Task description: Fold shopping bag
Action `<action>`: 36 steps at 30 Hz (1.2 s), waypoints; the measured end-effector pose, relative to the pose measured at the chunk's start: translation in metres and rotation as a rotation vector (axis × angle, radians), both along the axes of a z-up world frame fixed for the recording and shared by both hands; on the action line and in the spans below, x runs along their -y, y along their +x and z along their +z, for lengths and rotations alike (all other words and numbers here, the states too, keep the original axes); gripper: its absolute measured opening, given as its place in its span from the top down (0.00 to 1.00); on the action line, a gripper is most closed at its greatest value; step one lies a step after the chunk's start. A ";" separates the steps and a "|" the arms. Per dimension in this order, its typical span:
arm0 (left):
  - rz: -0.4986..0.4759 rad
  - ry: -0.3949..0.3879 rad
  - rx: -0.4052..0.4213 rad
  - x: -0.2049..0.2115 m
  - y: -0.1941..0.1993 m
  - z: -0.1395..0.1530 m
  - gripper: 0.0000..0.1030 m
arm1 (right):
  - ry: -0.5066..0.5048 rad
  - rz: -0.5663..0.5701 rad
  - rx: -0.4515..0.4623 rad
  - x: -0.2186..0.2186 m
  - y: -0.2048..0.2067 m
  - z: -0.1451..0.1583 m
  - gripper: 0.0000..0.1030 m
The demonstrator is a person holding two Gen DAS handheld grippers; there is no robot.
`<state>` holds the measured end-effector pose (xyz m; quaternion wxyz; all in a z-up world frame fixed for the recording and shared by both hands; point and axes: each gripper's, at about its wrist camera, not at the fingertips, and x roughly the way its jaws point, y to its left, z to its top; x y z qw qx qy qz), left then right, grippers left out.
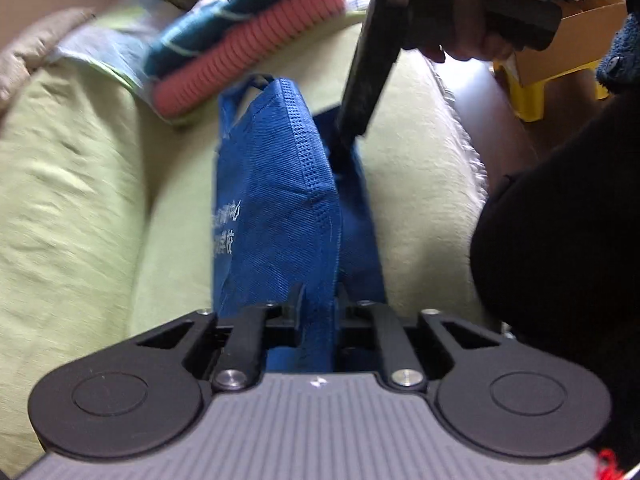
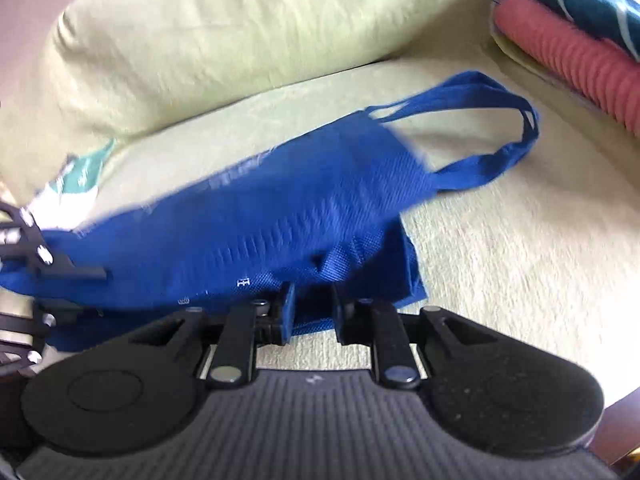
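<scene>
Seemingly pinched, shopping bag (image 1: 280,208), left hand-held gripper (image 1: 318,304)

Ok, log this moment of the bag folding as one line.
stage: mid-fold | left gripper: shut on blue bag | right gripper: shut on bag edge | bag: partly lifted off green cushion

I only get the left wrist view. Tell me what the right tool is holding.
Observer: The right tool is shut on a folded edge of the bag.
Operator: Report where the handles lie.
Observer: The handles stretch as a loop over the cushion, pointing toward the folded cloths.
Operator: Say what is by the bag's other end.
Observer: A white and teal patterned item lies there, just above the left tool, which is shut on that end.
</scene>
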<state>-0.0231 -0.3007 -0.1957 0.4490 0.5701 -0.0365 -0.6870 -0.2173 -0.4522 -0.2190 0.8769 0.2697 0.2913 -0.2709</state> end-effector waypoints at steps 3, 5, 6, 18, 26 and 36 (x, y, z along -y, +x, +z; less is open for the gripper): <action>-0.065 0.050 0.025 -0.008 0.003 -0.008 0.89 | 0.042 -0.037 0.050 0.005 -0.010 -0.005 0.88; -0.074 0.066 0.022 -0.007 0.004 -0.011 0.89 | 0.072 -0.056 0.071 0.010 -0.015 -0.008 0.89; -0.070 0.070 0.022 -0.005 0.005 -0.013 0.89 | 0.083 -0.061 0.079 0.012 -0.017 -0.008 0.89; -0.041 0.083 0.029 0.012 0.008 -0.021 0.89 | 0.041 -0.041 0.187 -0.010 -0.052 0.046 0.65; -0.015 0.075 0.010 0.013 0.010 -0.018 0.89 | -0.043 -0.081 0.092 0.002 0.001 0.020 0.85; 0.297 -0.144 -0.312 -0.019 0.015 0.039 0.77 | -0.077 -0.093 0.015 0.002 0.009 -0.008 0.99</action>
